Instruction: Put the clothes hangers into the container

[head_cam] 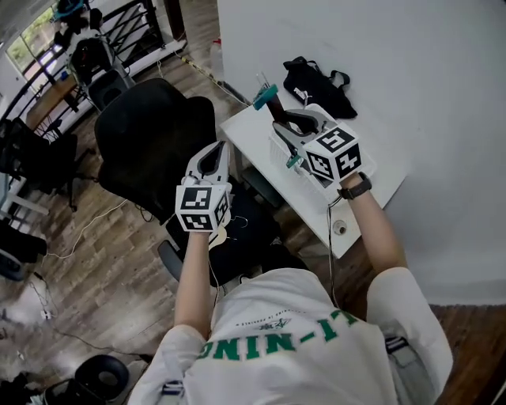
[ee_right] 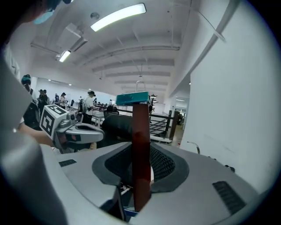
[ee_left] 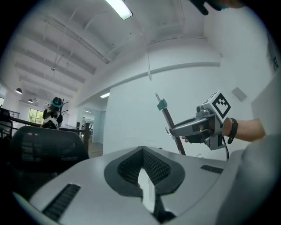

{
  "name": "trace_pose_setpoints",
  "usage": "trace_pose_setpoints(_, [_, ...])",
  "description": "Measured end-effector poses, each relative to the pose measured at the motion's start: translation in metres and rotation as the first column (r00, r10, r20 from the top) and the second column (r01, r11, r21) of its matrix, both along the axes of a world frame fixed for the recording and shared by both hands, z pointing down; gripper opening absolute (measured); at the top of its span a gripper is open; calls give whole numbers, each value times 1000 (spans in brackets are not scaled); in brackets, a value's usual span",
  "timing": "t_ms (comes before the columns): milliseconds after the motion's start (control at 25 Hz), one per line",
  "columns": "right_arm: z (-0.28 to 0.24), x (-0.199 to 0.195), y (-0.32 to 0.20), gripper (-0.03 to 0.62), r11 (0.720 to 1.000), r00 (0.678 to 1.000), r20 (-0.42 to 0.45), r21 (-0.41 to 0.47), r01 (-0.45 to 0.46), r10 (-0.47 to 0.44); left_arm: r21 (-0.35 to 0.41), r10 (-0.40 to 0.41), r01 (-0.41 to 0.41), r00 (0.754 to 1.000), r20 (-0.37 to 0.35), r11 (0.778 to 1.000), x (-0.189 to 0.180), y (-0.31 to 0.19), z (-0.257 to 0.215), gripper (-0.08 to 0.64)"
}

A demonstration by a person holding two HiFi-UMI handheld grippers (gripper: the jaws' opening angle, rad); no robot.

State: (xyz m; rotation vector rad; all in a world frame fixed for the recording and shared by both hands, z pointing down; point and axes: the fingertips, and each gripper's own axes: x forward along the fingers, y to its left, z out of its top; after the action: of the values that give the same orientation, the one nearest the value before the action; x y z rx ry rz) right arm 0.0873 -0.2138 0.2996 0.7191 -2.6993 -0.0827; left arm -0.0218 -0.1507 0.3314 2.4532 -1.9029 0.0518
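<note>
White table [head_cam: 254, 136] bears black bag [head_cam: 319, 85]

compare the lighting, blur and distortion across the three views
Head view: even light, sharp, little bending, white table bright. Left gripper view: fisheye with black corners, ceiling lamp glares. Right gripper view: same fisheye, strip light blown out, hanger up close, dark and soft.

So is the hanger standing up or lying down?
Standing up, leaning a little: the right gripper clamps the hanger by its brown bar, teal clip on top.
</note>
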Motion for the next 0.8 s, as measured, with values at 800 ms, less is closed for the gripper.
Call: trace_pose_setpoints(800, [246, 141, -110, 138, 912, 842, -532, -295, -285, 91, -47, 168, -170, 985, -30, 984, 107, -92, 35, 5])
